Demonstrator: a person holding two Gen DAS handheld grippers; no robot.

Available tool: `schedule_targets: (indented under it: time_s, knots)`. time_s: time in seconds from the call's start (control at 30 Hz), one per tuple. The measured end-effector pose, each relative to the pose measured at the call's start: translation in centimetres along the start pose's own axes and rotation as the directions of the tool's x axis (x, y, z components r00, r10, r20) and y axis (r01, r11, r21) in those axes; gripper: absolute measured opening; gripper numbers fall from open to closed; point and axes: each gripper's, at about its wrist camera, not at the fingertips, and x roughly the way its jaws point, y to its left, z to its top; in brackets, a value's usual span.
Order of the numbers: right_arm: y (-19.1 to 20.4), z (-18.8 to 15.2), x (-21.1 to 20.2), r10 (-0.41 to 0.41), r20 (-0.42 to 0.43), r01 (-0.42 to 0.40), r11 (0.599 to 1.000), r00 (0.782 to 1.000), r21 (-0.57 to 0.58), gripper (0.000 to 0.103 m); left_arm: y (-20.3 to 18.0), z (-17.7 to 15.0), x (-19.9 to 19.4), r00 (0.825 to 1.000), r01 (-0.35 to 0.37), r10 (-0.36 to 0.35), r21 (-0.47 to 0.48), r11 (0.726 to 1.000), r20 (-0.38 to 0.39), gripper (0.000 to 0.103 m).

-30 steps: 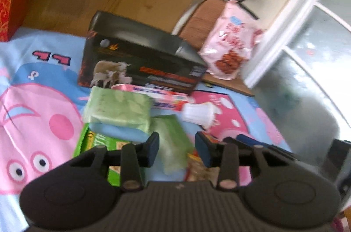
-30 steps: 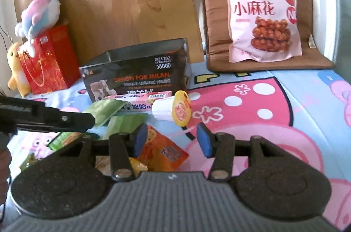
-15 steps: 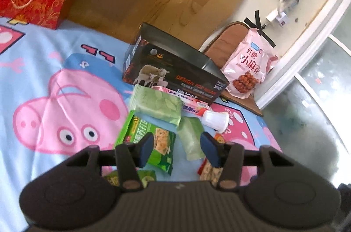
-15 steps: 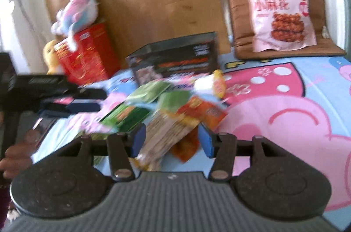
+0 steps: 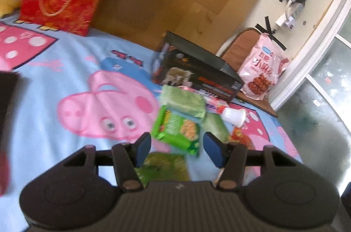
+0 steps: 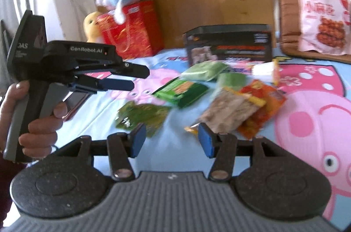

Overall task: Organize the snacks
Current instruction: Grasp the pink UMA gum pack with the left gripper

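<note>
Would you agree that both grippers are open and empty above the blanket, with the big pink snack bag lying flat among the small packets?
Not quite. The pink snack bag is not among the small packets; the right wrist view shows it propped upright on the brown cushion at the far edge. The rest holds: the left gripper and right gripper are both open and empty above the blanket.
</note>
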Motion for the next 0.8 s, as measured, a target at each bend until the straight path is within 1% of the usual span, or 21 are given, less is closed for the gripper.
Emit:
schedule_targets:
  time_s: [0.1,0.17,0.23,0.3,0.33,0.4,0.43,0.47,0.53,0.57,0.6,0.67,0.73,0.8]
  knots:
    - [1.0,-0.4,1.0,0.055,-0.036,-0.055,0.998,0.998,-0.013,0.055,1.4,-0.8,-0.8,1.0,0.006,-0.006,-0.015,1.0,-0.023,0.054]
    - [1.3,-0.6,2.0,0.116,-0.074,-0.116,0.993,0.991,0.0,0.055,1.9,-1.3,-1.0,0.999,0.031,-0.031,-0.013,0.999,-0.042,0.054]
    - [1.7,-0.7,2.9,0.144,-0.105,-0.144,0.99,0.984,0.0,0.055,1.7,-1.7,-0.7,0.997,0.05,-0.05,0.002,0.999,-0.061,0.054]
    - [1.8,-0.7,3.7,0.123,-0.12,-0.125,0.992,0.985,-0.007,0.054,1.2,-1.9,0.1,0.995,0.058,-0.056,0.02,0.998,-0.08,0.054]
    - [1.6,-0.6,3.9,0.112,-0.111,-0.113,0.994,0.987,-0.002,0.053,1.1,-2.0,0.7,0.994,0.061,-0.059,0.023,0.998,-0.089,0.054]
    - [0.8,-0.2,3.9,0.061,-0.099,-0.06,0.998,0.993,0.016,0.053,0.7,-2.0,1.7,0.994,0.062,-0.058,0.034,0.997,-0.096,0.054]
    - [0.3,-0.1,3.6,0.048,-0.093,-0.047,0.999,0.994,0.016,0.055,0.5,-1.9,1.9,0.993,0.072,-0.068,0.037,0.997,-0.1,0.054]
    - [-0.2,0.1,3.1,0.054,-0.085,-0.052,0.998,0.995,0.023,0.055,0.4,-1.8,2.1,0.991,0.092,-0.088,0.035,0.995,-0.105,0.054]
    - [-1.8,0.9,1.6,0.095,-0.047,-0.092,0.993,0.994,0.068,0.055,0.3,-1.2,2.2,0.983,0.153,-0.15,0.015,0.988,-0.106,0.055]
    - [-2.7,1.5,0.7,0.095,-0.012,-0.093,0.991,0.995,0.091,0.055,0.2,-0.6,2.1,0.982,0.166,-0.164,0.011,0.986,-0.092,0.056]
    - [-3.6,2.1,0.1,0.076,0.016,-0.077,0.991,0.997,0.108,0.055,0.0,0.2,1.9,0.984,0.167,-0.166,0.014,0.986,-0.067,0.058]
    - [-5.8,3.8,-0.8,0.012,0.064,-0.022,0.987,0.998,0.157,0.055,-0.3,1.9,1.8,0.99,0.144,-0.144,0.013,0.99,-0.011,0.066]
    - [-8.4,5.6,-0.9,-0.061,0.092,0.039,0.975,0.994,0.218,0.055,-0.4,4.0,2.6,0.993,0.119,-0.119,-0.01,0.993,0.023,0.07]
    - [-10.8,7.4,-0.2,-0.102,0.104,0.07,0.958,0.989,0.279,0.055,-0.5,5.8,4.3,0.994,0.107,-0.106,-0.005,0.994,0.036,0.07]
